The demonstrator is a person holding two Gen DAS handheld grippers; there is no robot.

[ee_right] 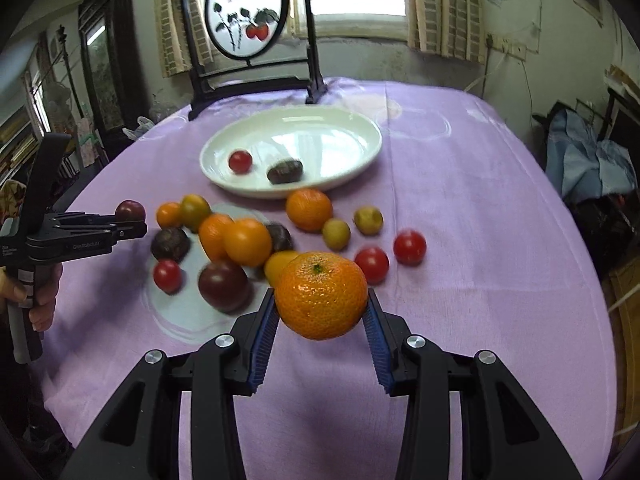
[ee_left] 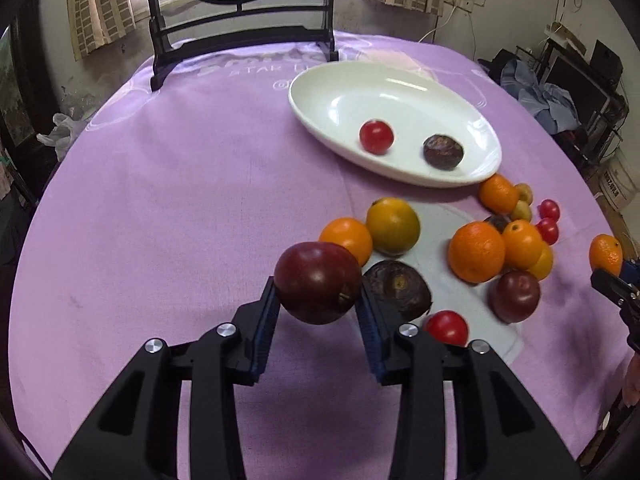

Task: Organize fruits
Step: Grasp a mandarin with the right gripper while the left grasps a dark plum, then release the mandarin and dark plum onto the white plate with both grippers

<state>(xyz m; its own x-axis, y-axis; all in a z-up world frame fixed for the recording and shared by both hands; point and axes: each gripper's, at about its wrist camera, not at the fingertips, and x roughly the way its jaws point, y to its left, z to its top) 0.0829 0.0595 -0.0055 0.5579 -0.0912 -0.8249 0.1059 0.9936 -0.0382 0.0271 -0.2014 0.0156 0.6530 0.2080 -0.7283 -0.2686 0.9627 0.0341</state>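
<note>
My left gripper is shut on a dark red plum and holds it above the purple cloth; it also shows in the right wrist view. My right gripper is shut on an orange mandarin and holds it in the air; it shows at the right edge of the left wrist view. A white oval plate holds a cherry tomato and a dark wrinkled fruit. Several oranges, plums and tomatoes lie loose in front of the plate.
A black-framed round painted screen stands at the table's far edge behind the plate. A purple cloth covers the round table. Chairs with clothes and clutter stand to the right.
</note>
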